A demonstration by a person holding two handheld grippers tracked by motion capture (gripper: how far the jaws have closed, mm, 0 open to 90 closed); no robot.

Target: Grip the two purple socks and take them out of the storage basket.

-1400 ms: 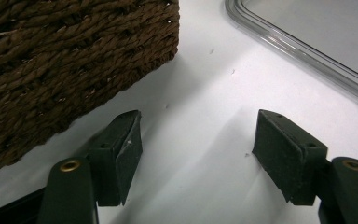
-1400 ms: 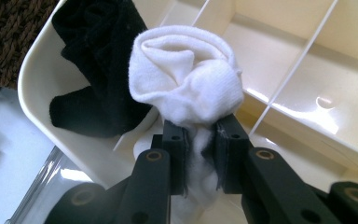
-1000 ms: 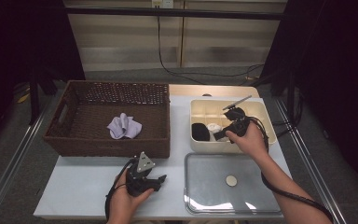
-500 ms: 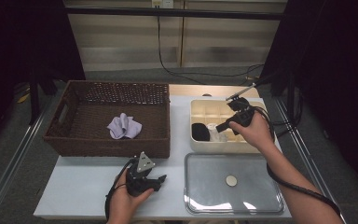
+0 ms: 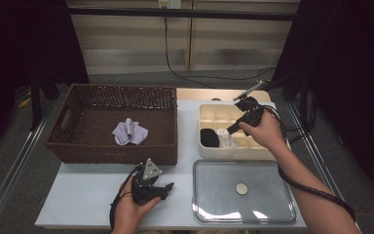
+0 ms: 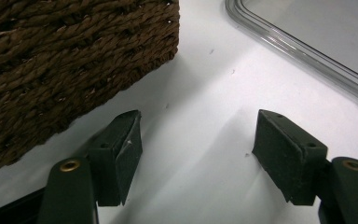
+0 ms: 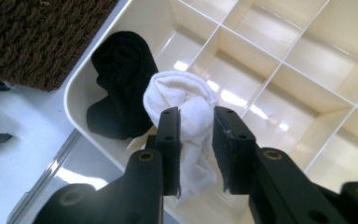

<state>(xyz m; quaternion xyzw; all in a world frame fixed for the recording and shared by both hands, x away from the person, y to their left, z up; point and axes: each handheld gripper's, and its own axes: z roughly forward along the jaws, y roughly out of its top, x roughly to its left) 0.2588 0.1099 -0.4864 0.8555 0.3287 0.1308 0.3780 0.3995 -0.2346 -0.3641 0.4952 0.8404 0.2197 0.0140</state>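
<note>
White rolled sock (image 7: 186, 116) is clenched between the closing right gripper (image 7: 196, 140); left gripper (image 6: 196, 154) spread, empty.

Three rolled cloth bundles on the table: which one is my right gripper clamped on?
The white bundle in the divided box, pinched by the right gripper. The black bundle lies beside it untouched; the lilac one sits in the wicker basket.

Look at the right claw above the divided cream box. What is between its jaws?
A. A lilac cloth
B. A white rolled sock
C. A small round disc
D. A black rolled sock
B. In the right gripper view the right claw has its two black jaws closed on the white rolled sock, while the black rolled sock lies untouched beside it in the divided cream box.
</note>
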